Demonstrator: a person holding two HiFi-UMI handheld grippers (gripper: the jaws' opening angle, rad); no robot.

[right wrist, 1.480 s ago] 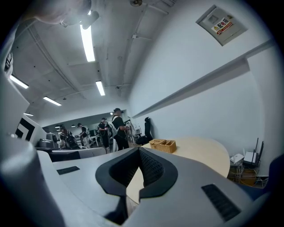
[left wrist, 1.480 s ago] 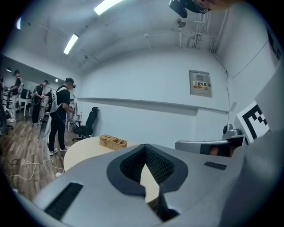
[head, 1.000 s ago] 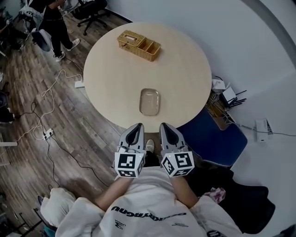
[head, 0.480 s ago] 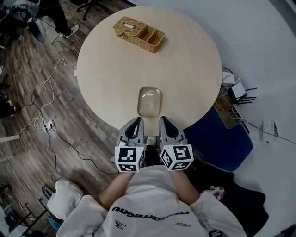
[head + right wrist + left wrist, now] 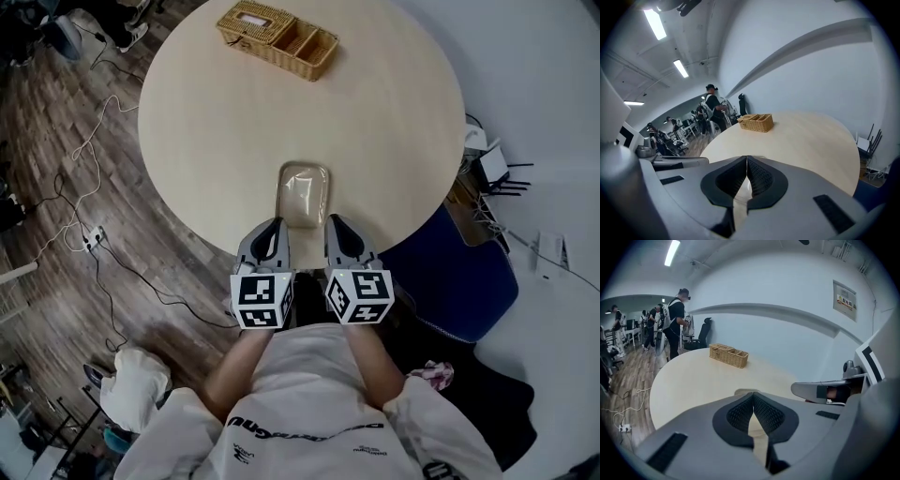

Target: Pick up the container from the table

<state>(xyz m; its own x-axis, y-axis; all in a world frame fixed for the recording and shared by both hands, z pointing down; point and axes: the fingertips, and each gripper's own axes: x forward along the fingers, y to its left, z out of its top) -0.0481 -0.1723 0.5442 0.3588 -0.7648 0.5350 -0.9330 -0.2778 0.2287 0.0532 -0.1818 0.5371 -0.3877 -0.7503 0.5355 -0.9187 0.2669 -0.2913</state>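
Round table (image 5: 384, 141), pale beige top, plain and matte. Two things lie on it, well apart. Clear shallow container (image 5: 304, 195), rectangular with rounded corners, flat on the surface just inside the edge nearest the camera wearer, about mid-width. Wicker basket (image 5: 278, 38) toward the far edge, set askew: one lidded section with a slot, two open compartments.

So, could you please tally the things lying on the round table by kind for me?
Clear, shallow, rounded-rectangle container: 1
Tan woven wicker basket: 1
Total on the round beige table: 2
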